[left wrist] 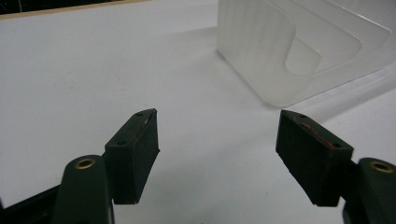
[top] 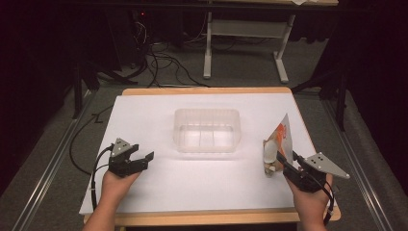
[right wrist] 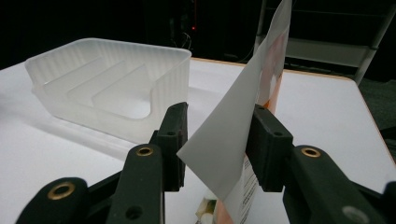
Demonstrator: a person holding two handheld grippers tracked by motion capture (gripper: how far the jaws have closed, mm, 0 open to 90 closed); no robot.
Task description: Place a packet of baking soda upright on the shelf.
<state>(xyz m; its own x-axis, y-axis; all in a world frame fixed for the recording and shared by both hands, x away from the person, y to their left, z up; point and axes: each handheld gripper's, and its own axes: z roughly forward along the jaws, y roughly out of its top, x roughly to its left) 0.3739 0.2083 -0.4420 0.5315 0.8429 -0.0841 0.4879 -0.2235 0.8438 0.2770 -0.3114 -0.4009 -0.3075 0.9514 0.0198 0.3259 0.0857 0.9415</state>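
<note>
A clear plastic container (top: 207, 111) stands empty at the middle of the white table top (top: 159, 192). An orange and white snack bag (top: 279, 139) stands on end at the right, with see-through parts showing pale pieces inside. My right gripper (top: 285, 162) has its jaws around the bag's lower edge. In the right gripper view the bag (right wrist: 229, 140) runs between the two jaws of that gripper (right wrist: 217, 128) and the container (right wrist: 173, 79) lies beyond, to the left. My left gripper (top: 144, 156) rests open at the left; nothing lies between its jaws (left wrist: 217, 135), and the container (left wrist: 261, 51) is ahead to its right.
The table's wooden edge (top: 207, 90) shows past the white top. Beyond it are a dark floor with cables (top: 163, 67) and the white legs of another table (top: 208, 53). Metal rails (top: 48, 168) run along both sides of the table.
</note>
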